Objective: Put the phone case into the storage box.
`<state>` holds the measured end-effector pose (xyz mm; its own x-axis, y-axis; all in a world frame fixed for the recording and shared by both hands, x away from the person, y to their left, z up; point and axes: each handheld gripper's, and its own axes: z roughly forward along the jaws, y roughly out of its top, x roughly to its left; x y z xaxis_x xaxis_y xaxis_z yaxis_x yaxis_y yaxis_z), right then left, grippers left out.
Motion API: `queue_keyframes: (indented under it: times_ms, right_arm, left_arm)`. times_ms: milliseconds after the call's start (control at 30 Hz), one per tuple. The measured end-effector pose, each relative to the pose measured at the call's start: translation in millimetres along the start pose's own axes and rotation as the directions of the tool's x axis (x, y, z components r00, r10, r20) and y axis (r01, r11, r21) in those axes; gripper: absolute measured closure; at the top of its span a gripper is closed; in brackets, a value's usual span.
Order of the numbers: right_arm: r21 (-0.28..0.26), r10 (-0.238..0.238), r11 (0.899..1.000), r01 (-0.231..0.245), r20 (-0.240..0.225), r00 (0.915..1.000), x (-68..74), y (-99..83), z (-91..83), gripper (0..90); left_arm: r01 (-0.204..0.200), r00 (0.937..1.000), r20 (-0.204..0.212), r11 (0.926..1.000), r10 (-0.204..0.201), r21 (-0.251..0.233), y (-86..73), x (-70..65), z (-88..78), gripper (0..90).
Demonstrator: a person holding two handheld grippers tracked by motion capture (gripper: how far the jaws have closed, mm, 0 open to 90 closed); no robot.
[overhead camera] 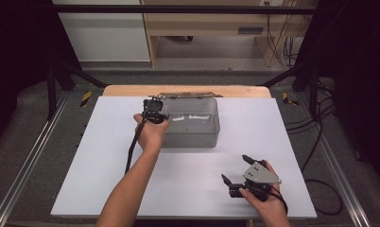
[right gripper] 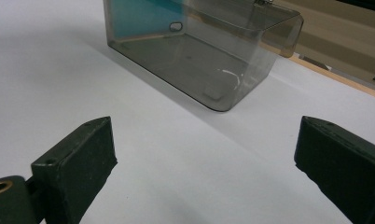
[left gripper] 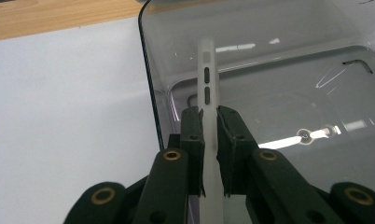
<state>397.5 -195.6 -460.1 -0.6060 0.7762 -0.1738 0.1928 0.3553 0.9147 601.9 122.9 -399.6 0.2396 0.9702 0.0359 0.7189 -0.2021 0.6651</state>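
Left tongs (left gripper: 209, 140) are clamped on a translucent white phone case (left gripper: 207, 84), gripped by its thin edge. The case stands on edge between the 2 pads, side-button cutouts facing the camera, its far end reaching over the rim into the clear smoky plastic bin (left gripper: 269, 60).

In the high view the left tongs (overhead camera: 155, 109) sit at the bin's (overhead camera: 194, 137) left rear corner, with the hand (overhead camera: 151, 132) just behind them and the cable trailing down along the forearm. The case itself is too small to make out from up there.

The bin sits at the rear centre of the white tabletop (overhead camera: 107, 156), lid hinged open at the back. The left gripper view shows a small hook-shaped dark mark and bright reflections on the bin floor; I cannot tell whether anything lies loose in there.

Right tongs (overhead camera: 237, 171) are spread wide apart with nothing between them, low over the near right part of the tabletop, well apart from the bin. The grey 3-cornered plate (overhead camera: 261, 174) is on top. In the right gripper view the right tongs (right gripper: 204, 163) point at the bin's (right gripper: 199, 56) near corner, with bare white tabletop (right gripper: 199, 154) between the 2 pads.
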Motion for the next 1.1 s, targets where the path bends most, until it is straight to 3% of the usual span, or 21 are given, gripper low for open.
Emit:
queue_keyframes:
  times_ms: [433,533,1100]
  right_arm:
    - [0.003,-0.002,1.0,0.002,-0.006,1.0,1.0,0.0,1.0,5.5]
    - [0.004,-0.003,1.0,0.003,-0.007,1.0,1.1,-0.1,1.0,5.4]
    - [0.007,-0.002,1.0,0.002,-0.009,1.0,1.3,-0.2,1.2,5.4]
  left_arm:
    - [-0.019,0.9998,0.005,0.9997,0.019,-0.017,-1.2,0.0,-1.2,79.5]
    - [-0.058,0.9983,-0.012,0.9979,0.058,-0.027,-0.9,-2.3,-1.3,77.7]
    - [-0.05,0.9986,0.012,0.9969,0.051,-0.06,1.9,-0.7,-5.1,75.7]
